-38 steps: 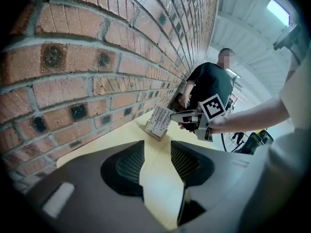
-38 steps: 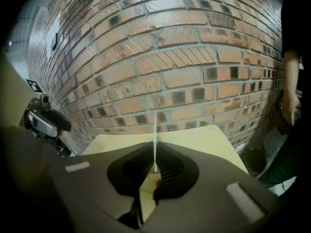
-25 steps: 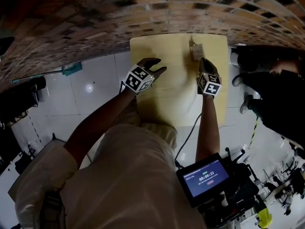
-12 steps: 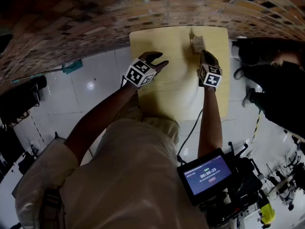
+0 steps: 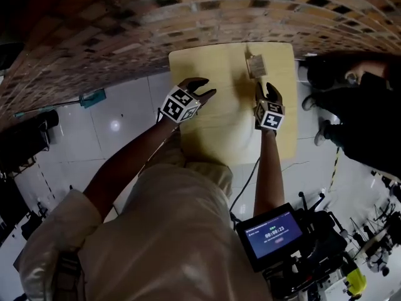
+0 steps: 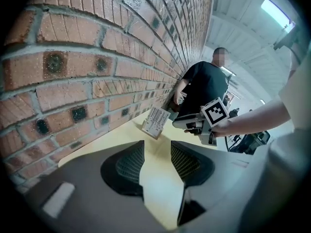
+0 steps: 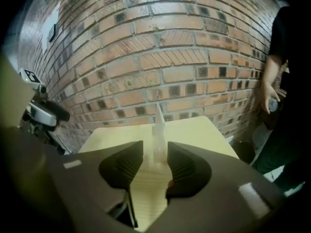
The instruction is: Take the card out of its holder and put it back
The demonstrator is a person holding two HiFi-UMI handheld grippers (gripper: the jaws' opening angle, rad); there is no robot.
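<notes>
A white printed card (image 5: 255,64) stands upright in a clear holder at the far side of the pale yellow table (image 5: 219,130), close to the brick wall. In the right gripper view I see the card (image 7: 158,118) edge-on, straight ahead of the jaws. My right gripper (image 5: 265,91) has just been opening; it stands open a little short of the card, with nothing pressed between its pads. My left gripper (image 5: 205,91) hovers open over the table's left part, with only bare table between its jaws. From there the card (image 6: 156,122) shows face-on, with the right gripper (image 6: 190,123) beside it.
The brick wall (image 5: 125,30) runs along the table's far edge. A person in dark clothes (image 5: 357,105) stands beside the table's right side. A device with a lit screen (image 5: 270,236) hangs at my waist. White tiled floor (image 5: 119,124) surrounds the table.
The right gripper has opened and drawn back from the card toward me, leaving the card upright in its holder. The left gripper has stayed in place.
</notes>
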